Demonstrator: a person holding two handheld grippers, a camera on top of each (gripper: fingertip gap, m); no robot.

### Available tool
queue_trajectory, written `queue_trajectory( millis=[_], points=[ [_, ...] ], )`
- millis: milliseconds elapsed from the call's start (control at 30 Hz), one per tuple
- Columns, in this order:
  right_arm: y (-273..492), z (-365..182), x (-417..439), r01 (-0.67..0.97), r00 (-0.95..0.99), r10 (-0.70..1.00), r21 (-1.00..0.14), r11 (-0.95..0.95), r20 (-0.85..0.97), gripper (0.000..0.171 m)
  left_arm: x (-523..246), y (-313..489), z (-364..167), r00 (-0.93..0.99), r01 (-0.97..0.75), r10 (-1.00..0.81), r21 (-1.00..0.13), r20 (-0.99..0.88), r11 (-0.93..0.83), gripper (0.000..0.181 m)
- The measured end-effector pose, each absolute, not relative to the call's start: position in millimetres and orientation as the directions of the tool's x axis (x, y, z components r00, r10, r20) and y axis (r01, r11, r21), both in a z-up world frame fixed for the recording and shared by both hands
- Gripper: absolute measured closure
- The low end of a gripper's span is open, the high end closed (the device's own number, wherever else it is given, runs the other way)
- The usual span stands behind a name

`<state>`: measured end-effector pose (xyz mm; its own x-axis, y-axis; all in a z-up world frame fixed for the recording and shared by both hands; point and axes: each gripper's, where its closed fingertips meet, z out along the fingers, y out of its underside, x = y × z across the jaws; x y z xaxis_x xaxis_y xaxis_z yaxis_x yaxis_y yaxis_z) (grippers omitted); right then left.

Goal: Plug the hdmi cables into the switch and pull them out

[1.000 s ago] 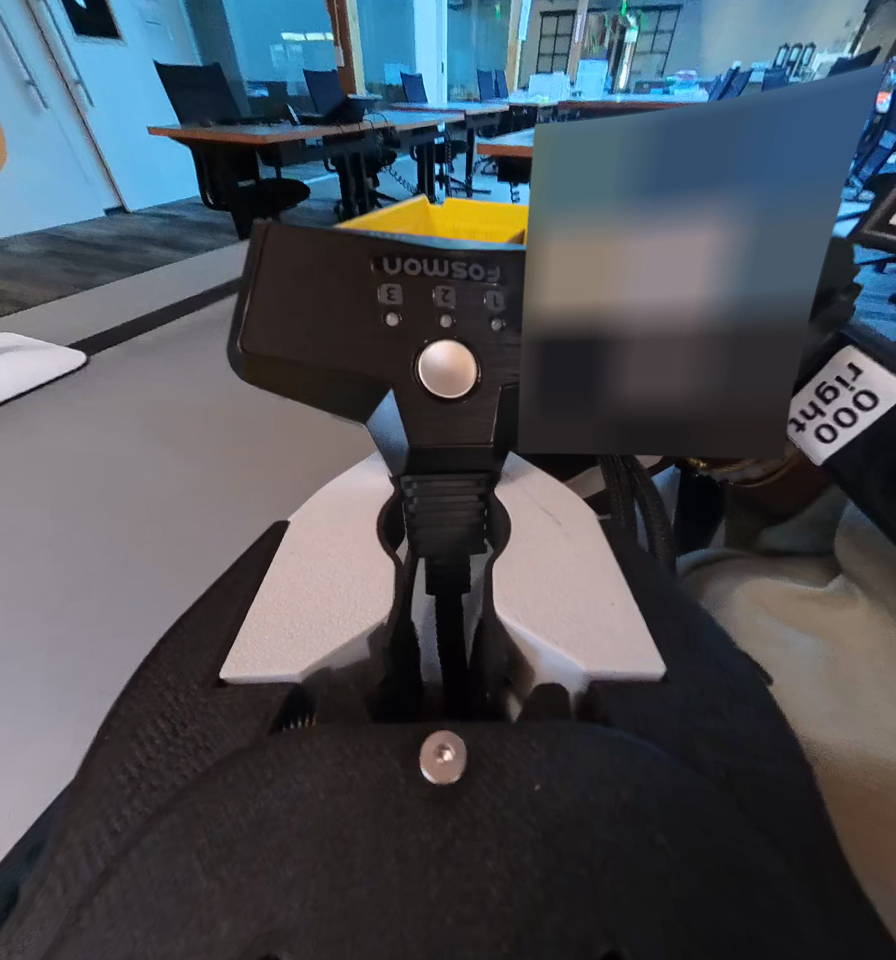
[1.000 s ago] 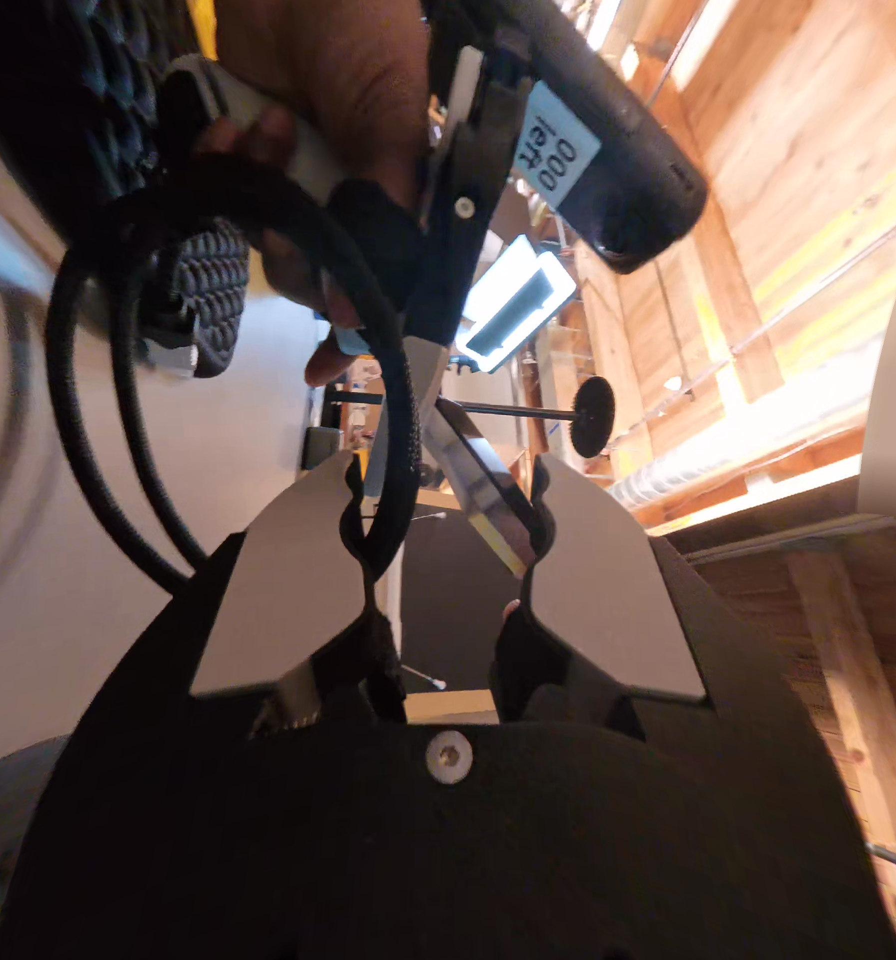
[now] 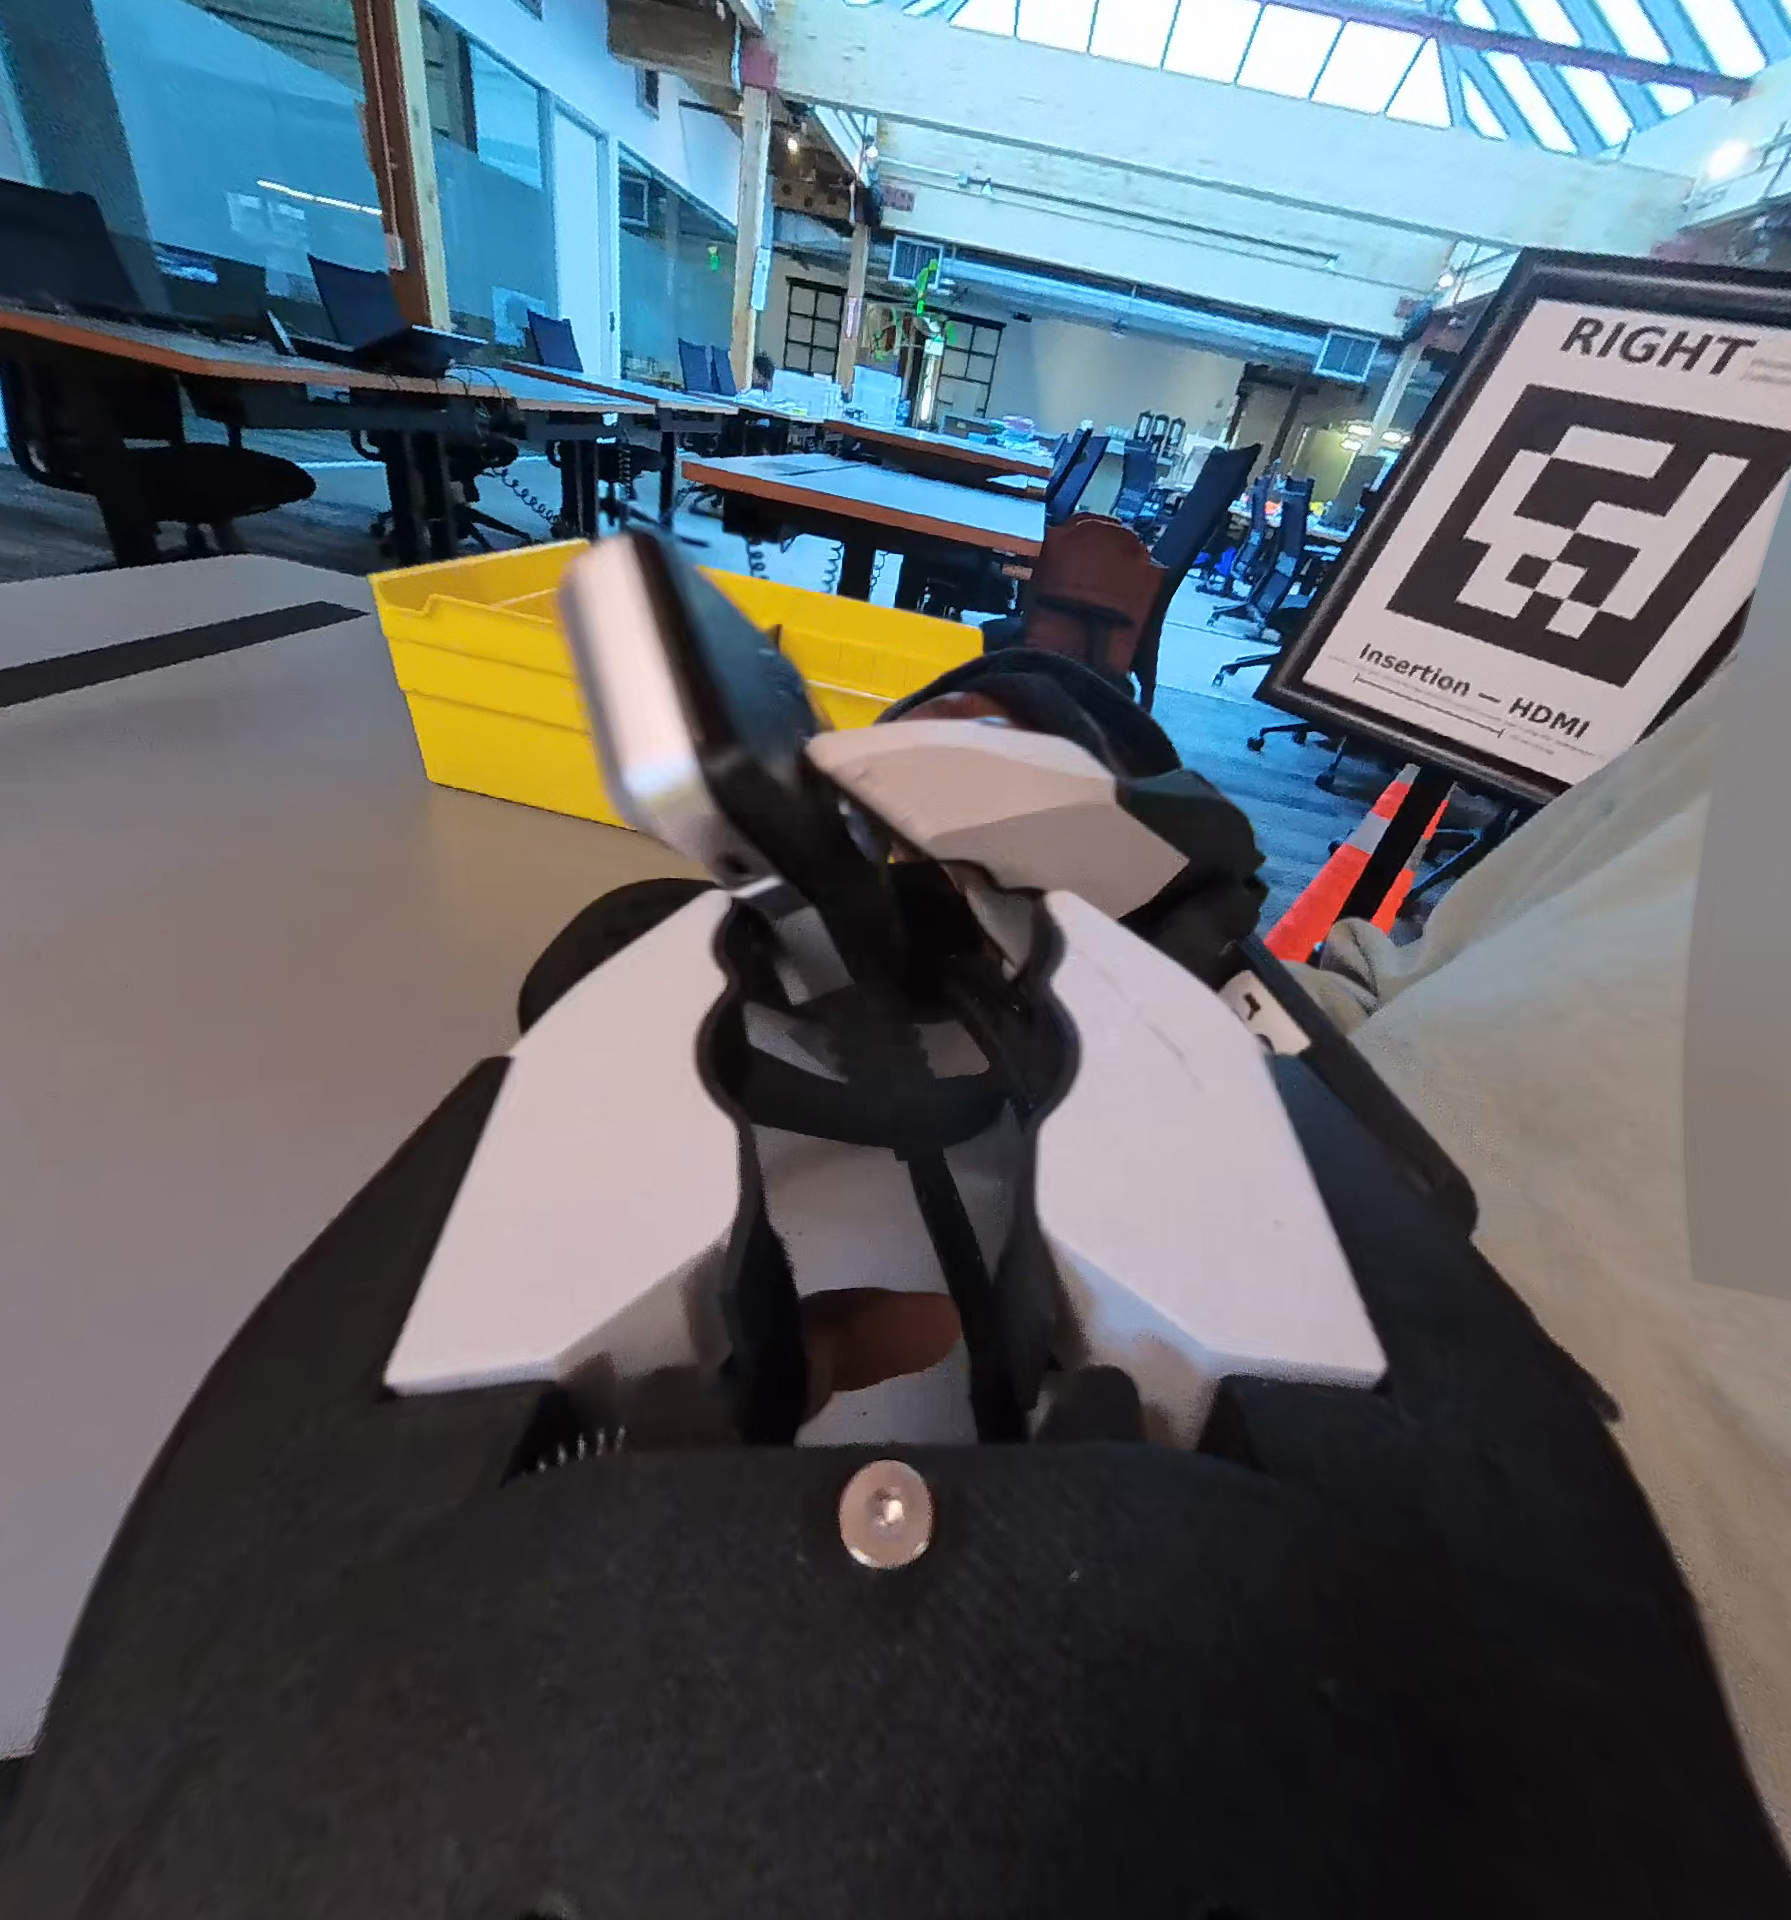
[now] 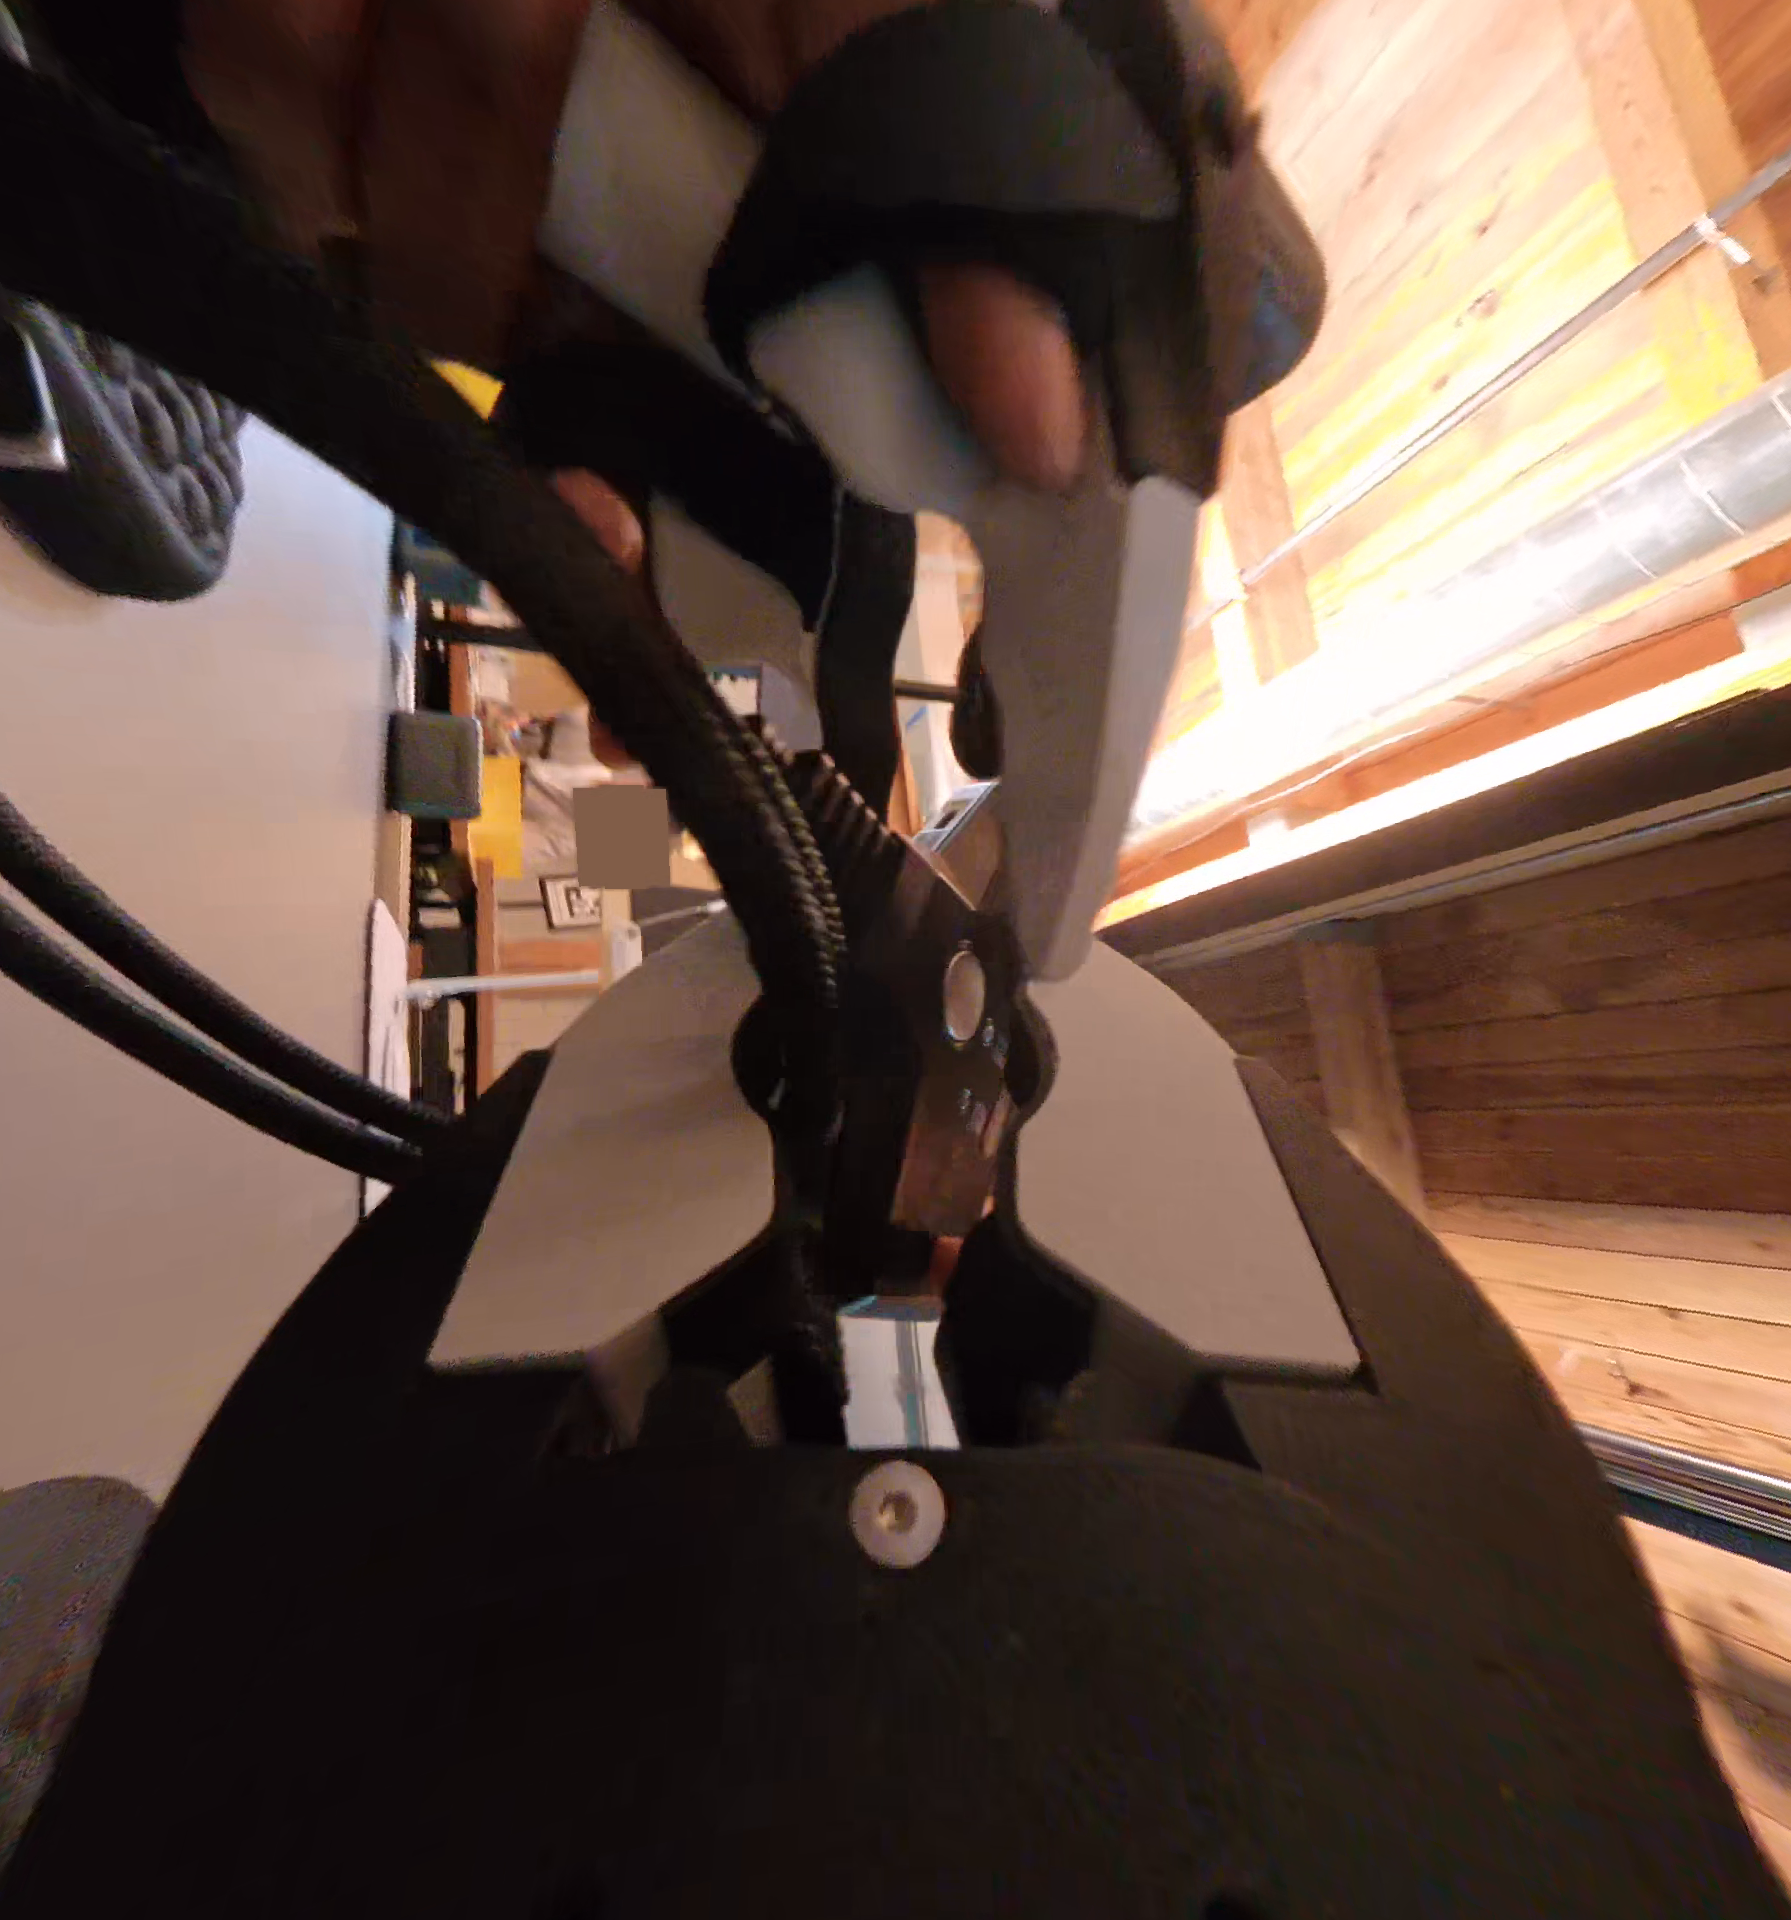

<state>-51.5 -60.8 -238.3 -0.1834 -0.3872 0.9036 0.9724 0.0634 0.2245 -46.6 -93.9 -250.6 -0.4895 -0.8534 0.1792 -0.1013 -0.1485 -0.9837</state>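
your right gripper (image 4: 896,1081) is clamped on the small black metal switch box (image 4: 958,1049). your left gripper (image 3: 886,997) looks open around its tail at 12 o'clock. next, grab a black braided cable (image 4: 174,997).

Daylight is admitted through skylights (image 3: 1390,73) above the yellow bin (image 3: 517,686), and the left wrist view is evenly bright. Straight beams are bowed by wide-angle distortion near the edges. The switch (image 3: 662,707) is smeared by motion blur. The right wrist view is warmer and dimmer, with blown-out glare along a ceiling strip (image 4: 1442,769).
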Motion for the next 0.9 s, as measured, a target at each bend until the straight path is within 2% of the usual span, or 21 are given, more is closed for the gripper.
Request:
queue_trajectory(
  millis=[33,167,333,500,600,700,767,900],
  points=[
    [-60,-238,-50,0.975,-0.183,-0.383,0.218,0.05,0.905,0.133,-47,-95,-250,-0.491,-0.104,-0.854,-0.985,0.173,-0.139,0.125],
    [-65,-228,-53,0.982,-0.121,-0.397,0.167,0.083,0.91,0.137,-55,-101,-239,-0.524,-0.064,-0.843,-0.993,0.121,-0.103,0.119],
    [-69,-208,-57,0.986,-0.039,-0.389,0.099,0.136,0.92,0.14,-61,-107,-226,-0.484,0.064,-0.872,-0.997,-0.075,0.05,0.112],
    [-72,-208,-59,0.981,-0.017,-0.338,0.081,0.176,0.941,0.14,-66,-114,-225,-0.549,0.045,-0.835,-0.999,-0.027,0.003,0.105],
    [-72,-217,-54,0.983,0.008,-0.292,0.046,0.179,0.956,0.143,-67,-108,-233,-0.533,0.002,-0.846,-0.999,-0.029,0.033,0.105],
    [-82,-204,-8,0.999,0.04,-0.357,-0.035,0.019,0.933,0.148,-75,-45,-241,-0.225,-0.065,-0.96,-0.98,-0.17,0.188,0.104],
    [-89,-197,17,0.994,0.084,-0.36,-0.102,-0.03,0.929,0.148,-87,-33,-225,-0.193,0.018,-0.969,-0.988,-0.151,0.151,0.105],
    [-96,-173,60,0.969,0.052,-0.362,-0.135,-0.207,0.931,0.148,-96,-29,-193,-0.14,0.238,-0.984,-0.968,-0.114,0.079,0.117]
  ],
)
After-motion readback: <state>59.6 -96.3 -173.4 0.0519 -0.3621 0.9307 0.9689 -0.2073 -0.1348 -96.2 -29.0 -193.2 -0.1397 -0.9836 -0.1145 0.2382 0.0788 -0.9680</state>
